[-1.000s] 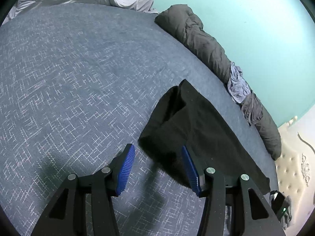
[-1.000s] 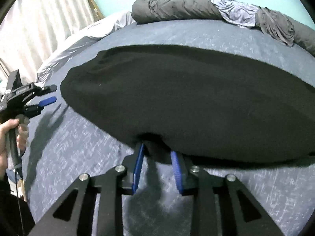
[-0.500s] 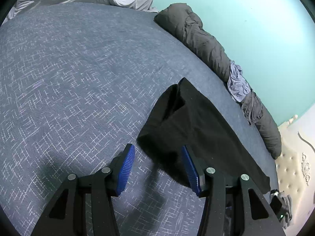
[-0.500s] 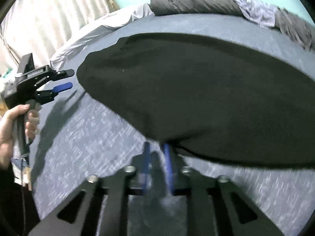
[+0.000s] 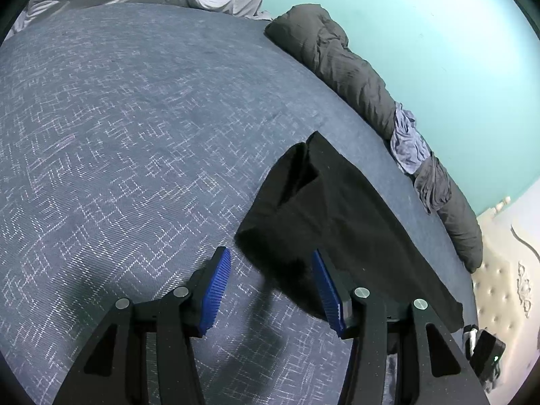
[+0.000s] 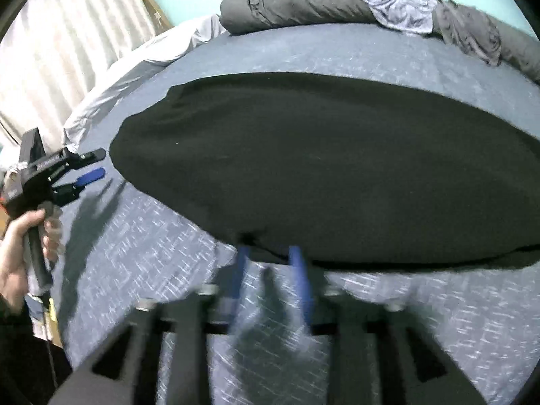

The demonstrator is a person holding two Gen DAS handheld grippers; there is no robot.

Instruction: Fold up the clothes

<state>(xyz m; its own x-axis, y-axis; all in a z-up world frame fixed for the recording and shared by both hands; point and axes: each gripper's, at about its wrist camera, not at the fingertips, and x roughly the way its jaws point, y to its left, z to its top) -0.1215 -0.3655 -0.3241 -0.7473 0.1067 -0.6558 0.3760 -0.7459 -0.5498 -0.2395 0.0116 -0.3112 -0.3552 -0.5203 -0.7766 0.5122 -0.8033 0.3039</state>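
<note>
Black garment [image 6: 320,168] lies flat on the bed [image 5: 135,135]. My right gripper [image 6: 270,256] has just been opening, edge loose between the fingers. Left gripper [image 5: 270,283] open, empty, beside its corner. Risk: released edge slumps, fold goes crooked.

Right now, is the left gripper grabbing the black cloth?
No, the left gripper hangs open beside the black cloth, its blue pads apart.

One black garment [image 6: 324,168]; two grippers, left [image 5: 271,290] and right [image 6: 270,263]; one rolled grey duvet [image 6: 303,3]; one bed [image 5: 118,118].
</note>
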